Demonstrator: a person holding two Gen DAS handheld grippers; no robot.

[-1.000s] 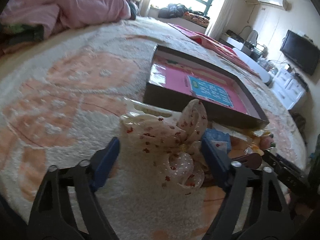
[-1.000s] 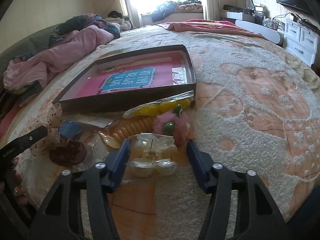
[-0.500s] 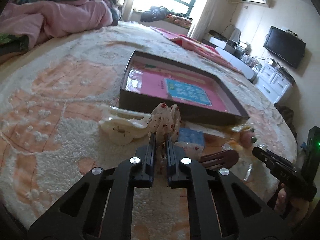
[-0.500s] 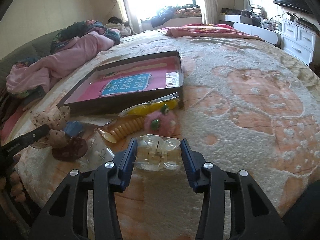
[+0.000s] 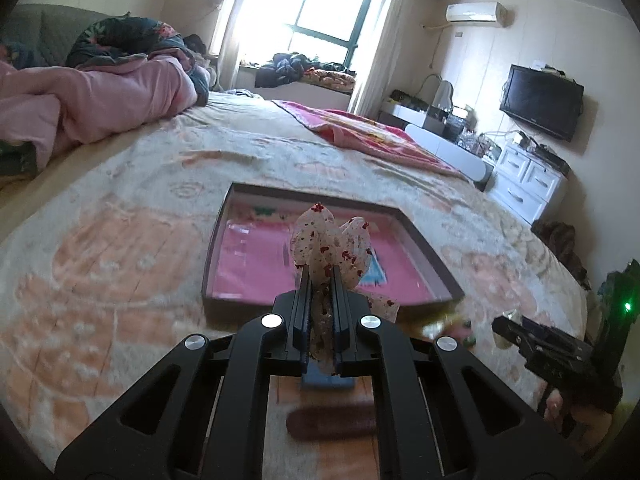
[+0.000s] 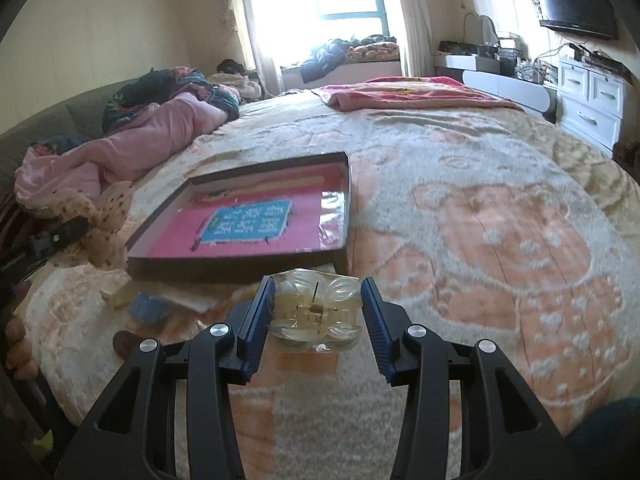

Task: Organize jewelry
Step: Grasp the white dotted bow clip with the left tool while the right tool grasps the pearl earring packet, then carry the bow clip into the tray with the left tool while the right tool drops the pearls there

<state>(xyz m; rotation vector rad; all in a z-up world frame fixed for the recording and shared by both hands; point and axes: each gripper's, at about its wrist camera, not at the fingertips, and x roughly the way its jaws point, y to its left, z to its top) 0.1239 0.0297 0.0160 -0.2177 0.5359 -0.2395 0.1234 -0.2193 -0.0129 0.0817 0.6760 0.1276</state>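
Observation:
My left gripper (image 5: pixel 320 280) is shut on a sheer cream bow with red specks (image 5: pixel 328 240), which is lifted off the blanket and squeezed flat between the pads. Just behind the bow lies a shallow dark box with a pink lining (image 5: pixel 212 264). My right gripper (image 6: pixel 318 292) is shut on a clear hair claw in plastic wrap (image 6: pixel 316 308), held above the blanket in front of the same box (image 6: pixel 240 258). In the right wrist view the bow (image 6: pixel 108 216) and the left gripper (image 6: pixel 60 232) show at the far left. The right gripper (image 5: pixel 516 328) appears at the lower right of the left wrist view.
A blue piece (image 6: pixel 148 308) and a brown clip (image 5: pixel 332 426) lie on the peach and cream blanket in front of the box. A pink quilt (image 5: pixel 100 104) is heaped at the back left, a red blanket (image 6: pixel 400 96) at the far end. White drawers (image 6: pixel 592 96) stand to the right.
The left jaws closed on the bow and the right jaws closed on the clear claw. Both grippers then rose, lifting their pieces off the blanket toward the box.

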